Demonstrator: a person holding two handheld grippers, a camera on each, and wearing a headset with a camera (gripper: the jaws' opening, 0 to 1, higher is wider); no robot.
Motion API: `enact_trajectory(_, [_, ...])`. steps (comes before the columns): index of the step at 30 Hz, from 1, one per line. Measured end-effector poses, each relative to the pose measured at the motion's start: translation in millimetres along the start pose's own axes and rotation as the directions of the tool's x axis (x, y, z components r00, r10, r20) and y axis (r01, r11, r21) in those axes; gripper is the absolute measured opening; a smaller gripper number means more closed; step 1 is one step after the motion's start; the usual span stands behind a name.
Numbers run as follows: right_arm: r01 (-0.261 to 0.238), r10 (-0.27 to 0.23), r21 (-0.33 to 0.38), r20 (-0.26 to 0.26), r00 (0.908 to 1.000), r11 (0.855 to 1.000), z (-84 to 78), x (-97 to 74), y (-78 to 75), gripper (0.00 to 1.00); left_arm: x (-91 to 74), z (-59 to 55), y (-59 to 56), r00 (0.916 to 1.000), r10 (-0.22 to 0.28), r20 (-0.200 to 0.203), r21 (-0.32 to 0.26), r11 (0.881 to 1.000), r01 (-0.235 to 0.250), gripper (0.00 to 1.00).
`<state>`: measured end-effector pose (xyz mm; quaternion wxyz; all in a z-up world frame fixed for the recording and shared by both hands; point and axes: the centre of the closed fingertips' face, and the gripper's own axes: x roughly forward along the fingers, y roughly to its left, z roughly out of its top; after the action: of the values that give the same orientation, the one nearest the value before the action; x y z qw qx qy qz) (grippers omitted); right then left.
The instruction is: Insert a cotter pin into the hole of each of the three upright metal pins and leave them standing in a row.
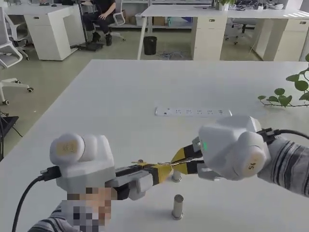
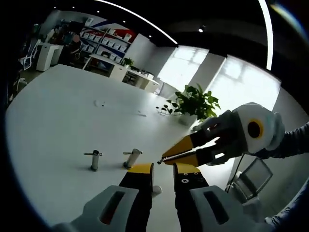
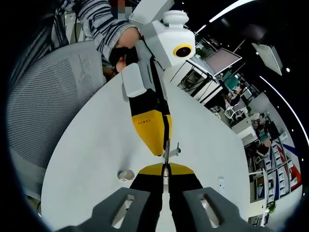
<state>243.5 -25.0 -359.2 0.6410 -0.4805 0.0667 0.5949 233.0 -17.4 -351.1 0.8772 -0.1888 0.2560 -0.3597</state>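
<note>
Pinching a cotter pin (image 3: 165,152) (fingers closed), right gripper (image 3: 165,169) faces left gripper (image 2: 163,169).

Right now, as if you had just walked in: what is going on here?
A person holds a gripper in each hand over a white table. The right claw is shut on a thin cotter pin, its tip at the open left claw. Two upright metal pins already carry cotter pins.

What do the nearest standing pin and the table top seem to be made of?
Nearest standing pin: likely steel, grey with a dull sheen and light streaks along its side. Table top: smooth matt white, perhaps laminate or painted board; cannot tell which.
</note>
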Motion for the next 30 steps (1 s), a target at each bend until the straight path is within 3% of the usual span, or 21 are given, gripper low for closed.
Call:
enact_trajectory(13, [-0.015, 0.016, -0.011, 0.007, 0.9999, 1.000, 3.4, 0.5, 5.7, 0.00, 1.7, 2.4, -0.5, 0.9998, -0.013, 0.014, -0.066, 0.998, 0.014, 0.01])
enact_trajectory(16, [-0.008, 0.008, -0.004, 0.009, 0.9999, 1.000, 3.6, 0.4, 4.4, 0.00, 2.5, 0.3, 3.2, 1.0000, -0.005, 0.004, -0.065, 0.998, 0.006, 0.00])
enact_trajectory(22, [-0.006, 0.006, 0.013, 0.012, 0.9999, 1.000, 2.5, 1.7, 3.3, 0.00, 2.9, 0.0, -0.3, 0.9999, -0.014, 0.010, -0.080, 0.997, 0.014, 0.00])
enact_trajectory(30, [-0.011, 0.009, 0.071, 0.027, 0.9996, 0.997, 1.4, 2.5, 3.5, 0.00, 1.9, 0.0, -4.3, 0.9996, -0.027, 0.008, -0.022, 0.999, 0.028, 0.00])
